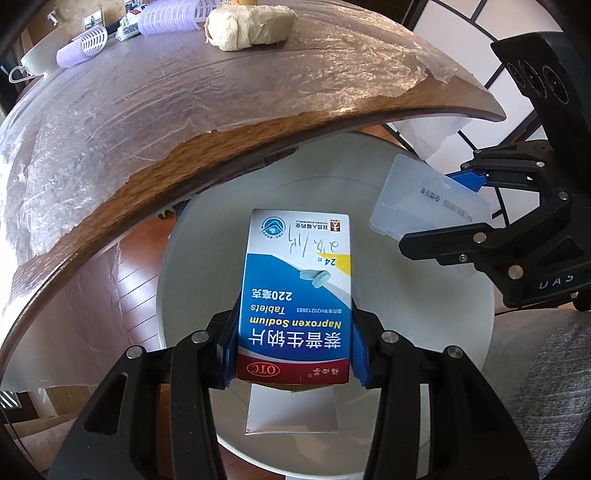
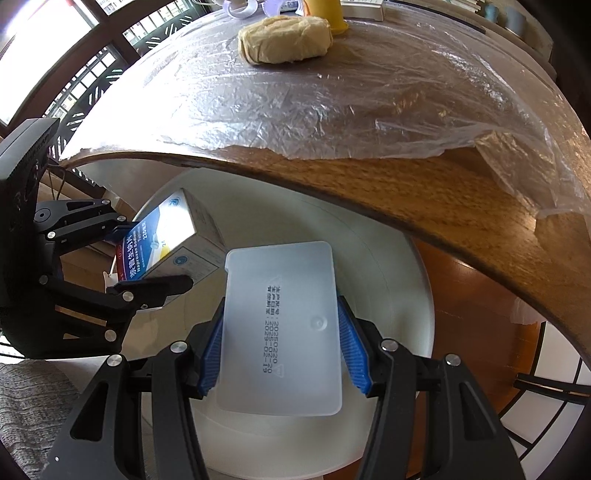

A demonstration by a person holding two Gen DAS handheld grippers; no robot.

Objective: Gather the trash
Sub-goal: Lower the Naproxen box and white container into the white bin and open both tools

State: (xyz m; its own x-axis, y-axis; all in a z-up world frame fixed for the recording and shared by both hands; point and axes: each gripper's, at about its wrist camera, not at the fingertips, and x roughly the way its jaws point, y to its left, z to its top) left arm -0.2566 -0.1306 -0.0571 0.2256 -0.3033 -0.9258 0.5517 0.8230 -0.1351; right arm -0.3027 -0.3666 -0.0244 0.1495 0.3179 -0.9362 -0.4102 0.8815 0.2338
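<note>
My left gripper (image 1: 293,350) is shut on a blue and white medicine box (image 1: 297,291), gripped by its sides and held over the round white bin (image 1: 436,325) below the table edge. The right gripper (image 2: 282,350) is shut on a translucent white plastic case (image 2: 280,332) with a printed date, also above the bin (image 2: 399,295). Each gripper shows in the other's view: the right one (image 1: 454,214) with the plastic case (image 1: 424,203) at the right, the left one (image 2: 129,258) with the medicine box (image 2: 166,240) at the left.
A wooden table (image 1: 229,147) covered with crinkled plastic film overhangs the bin. On it lie a wrapped beige bundle (image 1: 251,26), purple hair rollers (image 1: 166,16) and a yellow cup (image 2: 327,14). Wooden floor (image 2: 480,314) surrounds the bin; grey fabric (image 1: 546,387) lies beside it.
</note>
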